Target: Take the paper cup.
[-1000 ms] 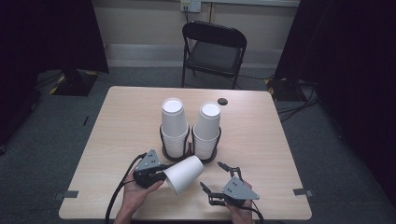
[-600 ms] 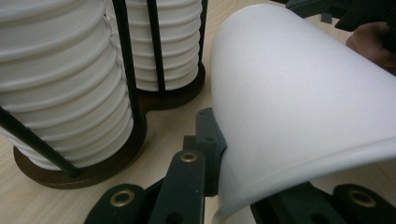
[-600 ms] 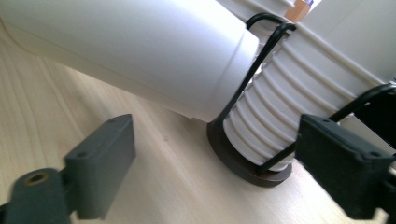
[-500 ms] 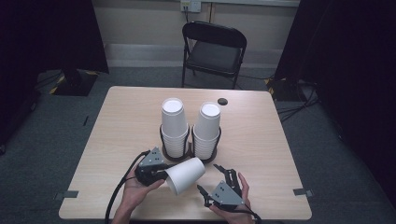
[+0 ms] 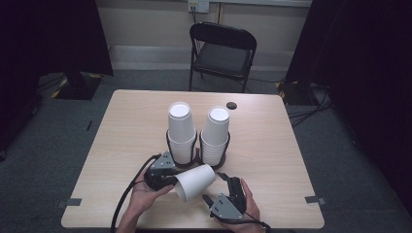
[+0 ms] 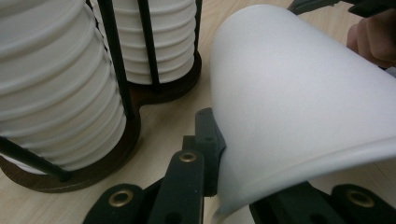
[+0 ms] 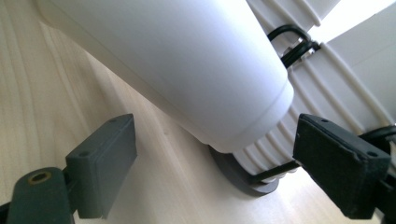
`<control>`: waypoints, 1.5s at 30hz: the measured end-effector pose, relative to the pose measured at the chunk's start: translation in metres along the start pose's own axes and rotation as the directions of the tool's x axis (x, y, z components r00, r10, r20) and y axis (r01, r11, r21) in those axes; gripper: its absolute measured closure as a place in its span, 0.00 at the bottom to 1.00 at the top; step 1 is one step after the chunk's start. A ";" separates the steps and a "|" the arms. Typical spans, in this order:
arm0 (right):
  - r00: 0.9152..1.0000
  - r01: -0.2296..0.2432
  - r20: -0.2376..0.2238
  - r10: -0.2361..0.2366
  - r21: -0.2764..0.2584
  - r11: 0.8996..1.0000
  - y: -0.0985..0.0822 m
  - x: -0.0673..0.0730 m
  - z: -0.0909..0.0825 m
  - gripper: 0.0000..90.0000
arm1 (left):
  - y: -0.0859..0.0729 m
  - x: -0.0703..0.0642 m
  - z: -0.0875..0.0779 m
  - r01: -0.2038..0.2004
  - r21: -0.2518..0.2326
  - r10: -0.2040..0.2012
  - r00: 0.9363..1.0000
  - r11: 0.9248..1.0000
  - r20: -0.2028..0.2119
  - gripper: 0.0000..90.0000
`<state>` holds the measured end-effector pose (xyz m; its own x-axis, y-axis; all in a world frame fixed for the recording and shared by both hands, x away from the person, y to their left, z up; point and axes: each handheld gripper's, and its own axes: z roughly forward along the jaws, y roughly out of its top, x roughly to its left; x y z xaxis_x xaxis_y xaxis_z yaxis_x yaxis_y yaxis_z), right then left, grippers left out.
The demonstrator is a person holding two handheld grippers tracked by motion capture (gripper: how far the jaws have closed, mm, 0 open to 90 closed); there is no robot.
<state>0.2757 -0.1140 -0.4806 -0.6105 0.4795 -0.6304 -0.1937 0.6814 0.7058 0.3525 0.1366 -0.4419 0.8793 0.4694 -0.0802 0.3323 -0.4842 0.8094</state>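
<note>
A white paper cup (image 5: 194, 182) lies on its side above the table's near edge, its mouth toward the person. My left gripper (image 5: 176, 186) is shut on the cup's rim; in the left gripper view one jaw presses the outside of the cup (image 6: 299, 102) wall and the left gripper (image 6: 224, 158) has its other jaw hidden by the rim. My right gripper (image 5: 214, 187) stands open just right of the cup's closed end. In the right gripper view the cup (image 7: 187, 60) crosses above the wide-apart pads of the right gripper (image 7: 215, 168), untouched.
Two tall stacks of white cups (image 5: 180, 131) (image 5: 215, 136) stand in a dark wire holder (image 5: 197, 156) mid-table, just beyond the held cup. A small black disc (image 5: 231, 105) lies near the far edge. A black folding chair (image 5: 222, 51) stands behind the table.
The right hand has slid its open gripper left, closer to the cup's closed end. The left gripper and the cup have stayed put.
</note>
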 end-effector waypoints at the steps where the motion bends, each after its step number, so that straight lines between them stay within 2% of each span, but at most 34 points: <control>1: 1.000 0.002 0.000 -0.002 0.003 1.000 0.001 0.001 0.000 0.14 | 0.001 0.000 0.001 -0.002 -0.002 0.002 1.000 1.000 0.004 0.95; 5: 1.000 0.028 0.007 -0.028 -0.004 1.000 0.003 0.001 0.000 0.14 | 0.003 -0.002 0.003 0.004 0.001 -0.004 1.000 1.000 0.016 0.95; 7: 0.999 0.036 0.007 -0.036 -0.003 0.999 0.004 0.002 0.000 0.14 | 0.003 -0.002 0.004 -0.002 0.020 0.002 1.000 1.000 0.018 0.95; 9: 0.998 0.064 0.014 -0.064 -0.004 0.998 0.006 0.004 0.001 0.14 | 0.003 -0.002 0.005 0.002 0.024 -0.003 1.000 1.000 0.023 0.95; 11: 0.998 0.058 0.012 -0.058 -0.003 0.998 0.007 0.004 0.001 0.15 | 0.002 -0.002 0.006 0.008 0.018 -0.009 1.000 1.000 0.026 0.95; 13: 0.998 0.063 0.008 -0.063 -0.009 0.998 0.008 0.005 0.002 0.15 | 0.003 -0.003 0.006 -0.001 0.033 0.001 1.000 0.999 0.020 0.95; 14: 0.996 0.092 0.012 -0.092 -0.006 0.996 0.010 0.008 0.004 0.14 | 0.004 -0.003 0.006 -0.003 0.047 0.003 1.000 0.999 0.013 0.95; 16: 0.994 0.110 0.011 -0.110 -0.005 0.994 0.012 0.010 0.006 0.13 | 0.006 -0.002 0.006 -0.011 0.058 0.011 1.000 0.998 0.013 0.95; 21: 0.993 0.120 0.012 -0.120 0.000 0.993 0.018 0.012 0.011 0.09 | 0.009 -0.003 0.004 0.000 0.068 0.000 1.000 0.998 0.003 0.96; 22: 0.990 0.142 0.012 -0.142 0.002 0.990 0.021 0.015 0.015 0.09 | 0.009 -0.003 0.003 -0.002 0.077 0.002 1.000 0.997 -0.002 0.96; 23: 0.990 0.142 0.012 -0.142 0.002 0.990 0.021 0.015 0.015 0.09 | 0.009 -0.003 0.003 -0.002 0.077 0.002 1.000 0.997 -0.002 0.96; 26: 0.979 0.201 0.020 -0.202 0.010 0.979 0.029 0.022 0.022 0.09 | 0.013 -0.005 0.004 -0.008 0.082 0.006 1.000 0.997 0.025 0.96; 29: 0.980 0.198 0.025 -0.198 0.014 0.980 0.031 0.024 0.025 0.09 | 0.015 -0.007 0.006 -0.011 0.084 0.009 1.000 0.996 0.019 0.96; 32: 0.982 0.185 0.043 -0.185 0.010 0.983 0.033 0.024 0.028 0.09 | 0.017 -0.006 0.006 0.013 0.074 -0.014 1.000 0.997 0.011 0.96; 35: 0.982 0.181 0.055 -0.181 0.006 0.983 0.034 0.023 0.029 0.09 | 0.017 -0.007 0.007 0.036 0.060 -0.037 0.999 0.998 0.024 0.96; 37: 0.978 0.197 0.063 -0.197 0.002 0.980 0.036 0.024 0.030 0.09 | 0.019 -0.007 0.009 0.053 0.056 -0.056 0.998 0.997 0.042 0.96; 38: 0.978 0.199 0.065 -0.198 -0.002 0.980 0.037 0.025 0.031 0.09 | 0.019 -0.007 0.010 0.054 0.057 -0.057 0.997 0.997 0.042 0.96; 40: 0.971 0.231 0.070 -0.230 0.001 0.973 0.038 0.026 0.032 0.09 | 0.020 -0.008 0.012 0.058 0.067 -0.061 0.997 0.996 0.046 0.96; 42: 0.968 0.241 0.068 -0.240 -0.009 0.970 0.040 0.028 0.033 0.09 | 0.021 -0.008 0.013 0.060 0.073 -0.063 0.997 0.996 0.043 0.96; 45: 0.965 0.256 0.069 -0.254 -0.017 0.967 0.042 0.030 0.034 0.10 | 0.022 -0.008 0.016 0.086 0.088 -0.090 0.995 0.992 0.040 0.96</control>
<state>0.2755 -0.0524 -0.4806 -0.4866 0.3279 -0.8098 -0.3562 0.7719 0.5266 0.3579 0.1101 -0.4327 0.8588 0.4811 -0.1763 0.4357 -0.5047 0.7453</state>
